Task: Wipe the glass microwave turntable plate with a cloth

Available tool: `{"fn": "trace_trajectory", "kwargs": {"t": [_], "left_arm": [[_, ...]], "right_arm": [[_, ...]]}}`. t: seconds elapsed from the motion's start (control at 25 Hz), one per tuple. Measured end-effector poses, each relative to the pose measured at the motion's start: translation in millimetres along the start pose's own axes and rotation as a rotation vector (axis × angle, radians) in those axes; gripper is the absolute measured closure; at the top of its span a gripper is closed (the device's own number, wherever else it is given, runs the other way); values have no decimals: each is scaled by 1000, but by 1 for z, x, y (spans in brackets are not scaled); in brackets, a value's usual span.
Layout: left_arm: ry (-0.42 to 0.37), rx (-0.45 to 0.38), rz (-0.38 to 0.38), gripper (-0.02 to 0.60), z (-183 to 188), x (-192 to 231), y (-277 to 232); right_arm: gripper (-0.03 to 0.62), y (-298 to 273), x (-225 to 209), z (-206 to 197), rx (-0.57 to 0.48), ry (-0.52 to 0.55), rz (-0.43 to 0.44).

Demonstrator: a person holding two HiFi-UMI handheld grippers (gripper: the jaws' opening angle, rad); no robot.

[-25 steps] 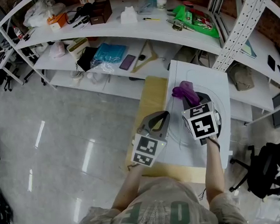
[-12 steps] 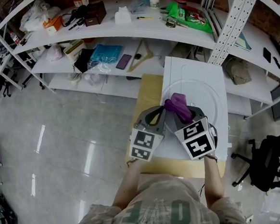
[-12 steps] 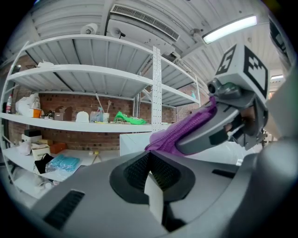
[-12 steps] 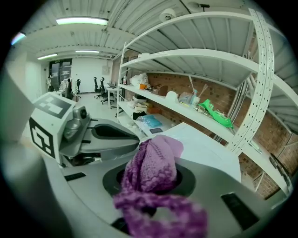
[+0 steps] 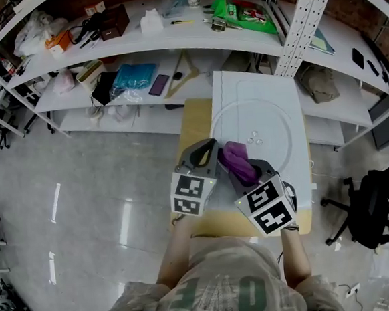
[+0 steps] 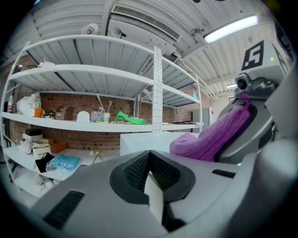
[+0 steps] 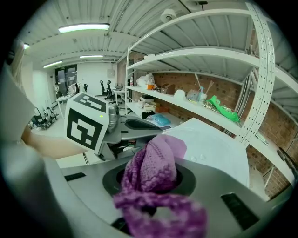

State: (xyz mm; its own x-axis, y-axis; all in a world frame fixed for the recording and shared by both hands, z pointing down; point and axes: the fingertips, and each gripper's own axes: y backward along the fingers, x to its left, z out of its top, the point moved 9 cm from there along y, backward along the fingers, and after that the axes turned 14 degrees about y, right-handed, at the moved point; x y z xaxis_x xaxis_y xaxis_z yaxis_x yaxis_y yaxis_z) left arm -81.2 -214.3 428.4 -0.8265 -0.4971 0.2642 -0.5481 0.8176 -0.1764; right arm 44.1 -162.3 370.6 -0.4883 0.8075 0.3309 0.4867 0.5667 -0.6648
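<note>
**Cloth position relative to the plate**

1. Right gripper [image 5: 248,175]: the jaws are closed on a purple knitted cloth [image 5: 233,156]. The right gripper view confirms it, with the cloth [image 7: 156,162] bunched between the pads and spilling out over the front of the right gripper [image 7: 151,179].

2. Left gripper [image 5: 206,152]: the left gripper view shows the pads of the left gripper [image 6: 149,174] together, with nothing to be made out between them. It sits just left of the cloth, at the left edge of the white board [image 5: 289,83].

3. Plate [image 5: 269,122]: the clear round glass plate lies flat on the white board, which rests on a wooden table [image 5: 199,124]. From the cloth, the plate centre lies ahead and slightly to the right, away from the person. The cloth is at the plate's near-left rim. Whether it touches the glass cannot be told. In the right gripper view the plate [image 7: 212,144] shows just beyond the cloth.

4. Judgement: the right gripper is the nearer one and already carries the cloth. Being round, the plate sets no preferred stroke direction. The coming move likely calls for lowering the cloth and sweeping forward and right across the glass.

5. Beyond the board stand cluttered shelves [image 5: 139,48].
</note>
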Motion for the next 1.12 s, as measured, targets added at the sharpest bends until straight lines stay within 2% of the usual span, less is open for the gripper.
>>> {"fn": "trace_trajectory", "kwargs": {"t": [0.4,0.48,0.64,0.8,0.96,1.12], "left_arm": [[-5,6,10,580,0,-2,-2],[-3,4,9,580,0,-2,-2],[3,0,11,580,2,-2,-3],[7,5,13,580,1,-3,-5],[4,6,15,580,0,-2,-5],[-2,5,16,580,0,-2,-5]], "right_arm": [[540,8,2,-4,-27,-35,49],[540,11,-12,-1,-59,-69,3],[540,4,-60,9,-130,-157,-172],[540,-16,-102,12,-94,-186,-283],[540,-36,-125,8,-36,-201,-327],[540,-51,-132,0,19,-201,-306]]}}
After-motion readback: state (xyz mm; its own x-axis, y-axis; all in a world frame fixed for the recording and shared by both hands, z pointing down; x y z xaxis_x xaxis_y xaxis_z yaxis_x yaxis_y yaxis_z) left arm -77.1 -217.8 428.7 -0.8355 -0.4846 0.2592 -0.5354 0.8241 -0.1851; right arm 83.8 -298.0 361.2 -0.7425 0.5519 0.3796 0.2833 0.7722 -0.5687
